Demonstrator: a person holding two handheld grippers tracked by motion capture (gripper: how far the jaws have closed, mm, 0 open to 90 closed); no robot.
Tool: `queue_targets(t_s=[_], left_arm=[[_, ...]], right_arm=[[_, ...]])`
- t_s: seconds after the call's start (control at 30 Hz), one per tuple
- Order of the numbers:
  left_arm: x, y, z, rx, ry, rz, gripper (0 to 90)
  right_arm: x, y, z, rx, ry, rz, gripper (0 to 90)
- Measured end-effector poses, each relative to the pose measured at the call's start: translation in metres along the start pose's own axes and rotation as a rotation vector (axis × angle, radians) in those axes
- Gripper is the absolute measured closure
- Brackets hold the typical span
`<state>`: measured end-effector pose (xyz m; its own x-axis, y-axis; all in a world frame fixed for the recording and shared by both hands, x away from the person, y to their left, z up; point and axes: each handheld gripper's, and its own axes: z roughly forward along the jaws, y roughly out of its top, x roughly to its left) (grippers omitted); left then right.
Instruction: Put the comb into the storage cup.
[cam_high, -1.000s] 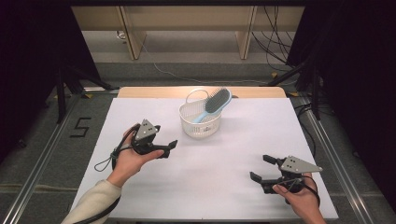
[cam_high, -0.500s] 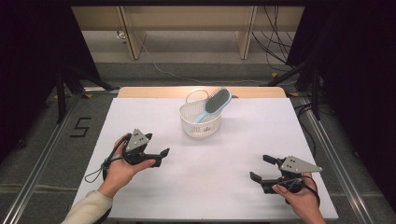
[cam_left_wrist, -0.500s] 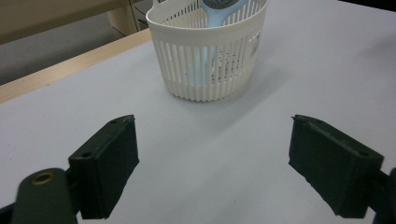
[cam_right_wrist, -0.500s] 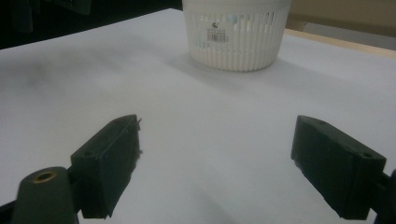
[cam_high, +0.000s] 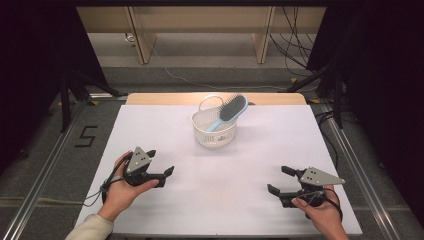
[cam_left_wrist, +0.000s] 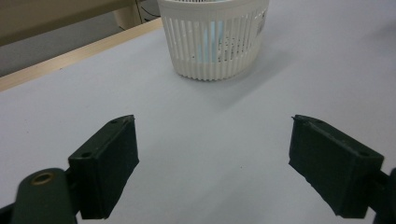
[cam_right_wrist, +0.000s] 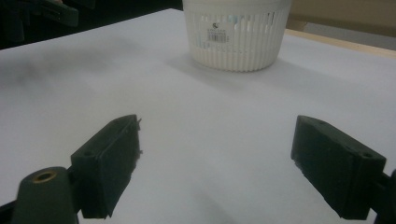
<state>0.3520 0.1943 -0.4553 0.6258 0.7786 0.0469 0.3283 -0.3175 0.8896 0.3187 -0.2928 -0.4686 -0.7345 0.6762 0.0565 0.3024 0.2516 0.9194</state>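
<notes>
A white slatted basket stands at the far middle of the white table. A light-blue hairbrush with dark bristles leans out of it, head up to the right. My left gripper is held low over the near left of the table, open and empty, pointing right. In the left gripper view the gripper faces the basket, with the blue handle behind the slats. My right gripper rests at the near right, open and empty. In the right gripper view the gripper looks at the basket.
The table's wooden far edge shows behind the basket. Bare white surface lies between the two grippers and the basket. The left hand's gripper shows dark at the top left of the right gripper view. A cable trails from the left gripper.
The left hand has drawn back toward the near-left of the table and sunk lower, its jaws still wide. The right hand, basket and brush have not moved.
</notes>
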Motion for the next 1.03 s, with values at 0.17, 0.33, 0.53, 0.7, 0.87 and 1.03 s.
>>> queue_targets(t_s=[0.17,0.33,0.53,0.7,0.87,1.03], left_arm=[[0.001,-0.008,-0.008,-0.003,0.008,0.007,14.9],[-0.001,-0.016,-0.015,0.01,0.014,0.013,14.9],[-0.004,-0.022,-0.018,0.024,0.01,0.029,14.9],[-0.006,-0.023,-0.016,0.033,0.005,0.038,15.0],[-0.006,-0.023,-0.013,0.044,-0.001,0.051,15.0],[-0.008,-0.023,-0.012,0.046,-0.003,0.055,15.0]], right_arm=[[0.0,0.0,0.0,-0.003,0.001,0.003,16.2],[0.0,0.0,0.0,0.001,0.001,0.0,16.1],[0.0,0.0,0.0,0.003,0.001,0.0,16.1],[-0.001,-0.001,0.001,0.002,0.0,-0.002,16.2],[-0.002,-0.001,0.0,0.001,-0.002,0.0,16.1],[-0.002,-0.001,0.0,0.005,-0.005,-0.003,16.1]])
